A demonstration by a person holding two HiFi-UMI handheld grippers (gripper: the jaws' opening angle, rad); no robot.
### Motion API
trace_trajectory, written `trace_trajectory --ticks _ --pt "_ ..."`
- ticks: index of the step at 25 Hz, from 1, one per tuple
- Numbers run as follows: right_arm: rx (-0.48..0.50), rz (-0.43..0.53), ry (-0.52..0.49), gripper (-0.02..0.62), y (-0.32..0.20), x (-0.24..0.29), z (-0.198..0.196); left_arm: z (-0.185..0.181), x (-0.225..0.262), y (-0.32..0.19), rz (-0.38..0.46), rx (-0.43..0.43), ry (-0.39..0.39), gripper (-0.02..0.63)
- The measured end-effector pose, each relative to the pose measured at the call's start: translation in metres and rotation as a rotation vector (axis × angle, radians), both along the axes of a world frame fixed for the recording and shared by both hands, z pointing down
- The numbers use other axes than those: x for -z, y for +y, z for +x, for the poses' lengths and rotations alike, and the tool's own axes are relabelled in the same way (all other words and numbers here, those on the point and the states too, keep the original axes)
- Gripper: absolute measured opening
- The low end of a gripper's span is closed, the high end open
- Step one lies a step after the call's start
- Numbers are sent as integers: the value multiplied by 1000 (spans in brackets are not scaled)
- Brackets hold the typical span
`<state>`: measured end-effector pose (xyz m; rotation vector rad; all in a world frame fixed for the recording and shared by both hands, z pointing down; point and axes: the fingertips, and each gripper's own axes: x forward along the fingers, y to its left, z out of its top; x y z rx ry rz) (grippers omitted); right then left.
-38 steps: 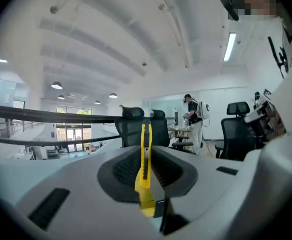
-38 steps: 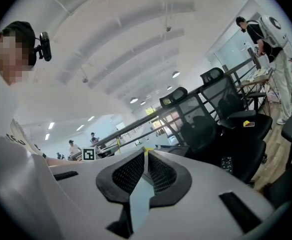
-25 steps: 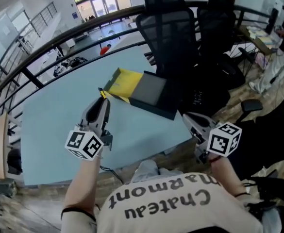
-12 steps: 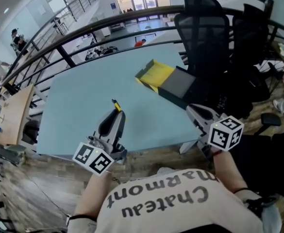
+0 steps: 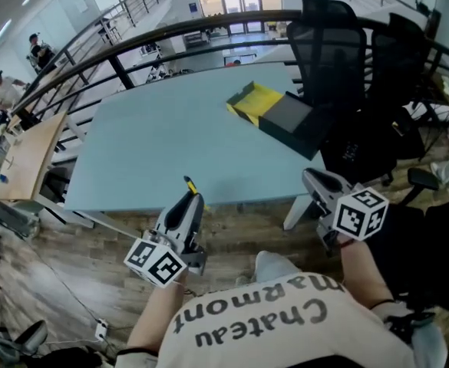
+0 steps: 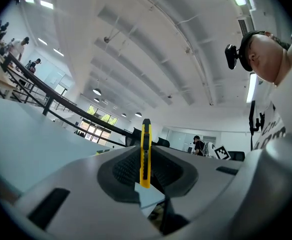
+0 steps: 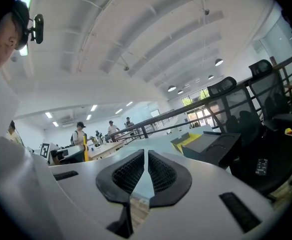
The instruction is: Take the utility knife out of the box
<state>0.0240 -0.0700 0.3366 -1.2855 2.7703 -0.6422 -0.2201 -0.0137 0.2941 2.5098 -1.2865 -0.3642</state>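
Observation:
The utility knife [image 5: 189,184] is slim and yellow with a black tip. It stands on edge between the pads of my left gripper [image 5: 193,196], which is shut on it. That gripper hangs just off the front edge of the table, far from the box. In the left gripper view the knife [image 6: 145,154] sits upright in the left gripper [image 6: 145,160]. The box [image 5: 278,114], yellow and dark grey, lies open at the table's far right. My right gripper [image 5: 311,177] hovers off the table's front right corner, shut and empty, with the box [image 7: 205,145] ahead of the right gripper [image 7: 146,156].
The pale blue table [image 5: 155,133] stands beside a dark railing [image 5: 132,48]. Two black office chairs [image 5: 338,48] stand behind the box. Wooden floor lies below my grippers. People [image 5: 1,90] work at a wooden desk far left.
My left gripper has drawn back from the box with the knife, across the table and off its front edge. The right gripper has shifted back a little as well.

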Motion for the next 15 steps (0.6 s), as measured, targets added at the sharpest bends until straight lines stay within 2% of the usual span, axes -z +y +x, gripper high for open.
trace_trajectory --ticks 4,7,11,15 --pt "25 -19 28 48 53 -7 -4 0 -1 58 6 3 15 63" --pt "23 -38 33 48 85 -8 0 9 -8 88 -22 -7 35 63" --pt "30 -33 40 48 118 0 12 28 -17 111 -60 -34 53 63" --pt "8 -7 78 48 132 3 41 52 -10 121 -45 -50 53 63"
